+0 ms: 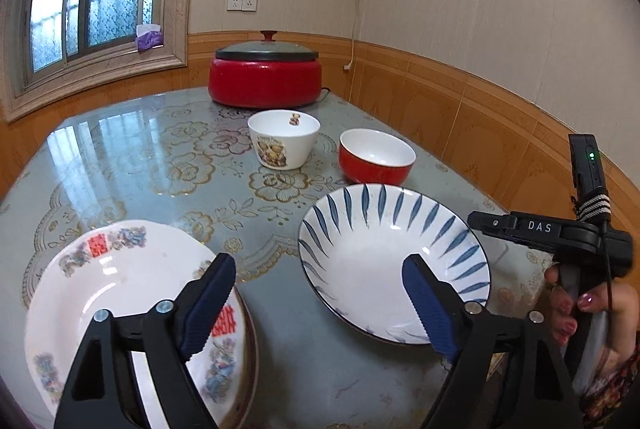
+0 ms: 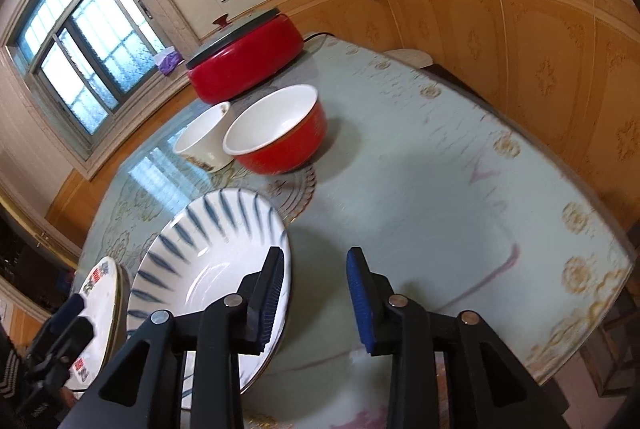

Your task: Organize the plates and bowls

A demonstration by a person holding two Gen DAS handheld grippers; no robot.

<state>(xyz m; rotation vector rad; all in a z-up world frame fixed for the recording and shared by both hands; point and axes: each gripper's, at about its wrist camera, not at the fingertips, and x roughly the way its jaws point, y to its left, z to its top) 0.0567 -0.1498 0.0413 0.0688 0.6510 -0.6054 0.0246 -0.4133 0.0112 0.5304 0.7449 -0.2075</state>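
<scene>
Plates: a floral plate (image 1: 120, 293) with red characters that I cannot read lies at the near left of the desk (image 1: 160, 149), seemingly on top of another plate; a white plate with blue leaf strokes (image 1: 372, 249) lies near it to the right.
Bowls: a white bowl (image 1: 283, 139) printed with teddy bears and a red bowl (image 1: 376, 159) stand just beside each other behind the striped plate.
Pot: a red lidded pot (image 1: 266, 77) stands at the far end.
Writing: "DAS" shows in white on the right claw's body.
Left claw (image 1: 320, 305): jaws wide apart, nothing between them, above the gap between the two plates, tilted down.
Right claw (image 2: 316, 303): jaws partly apart, clamped on nothing, its left pad (image 2: 269, 303) over the striped plate's rim.
Right hand (image 1: 588, 313): fingers with pink nails wrap the handle.
</scene>
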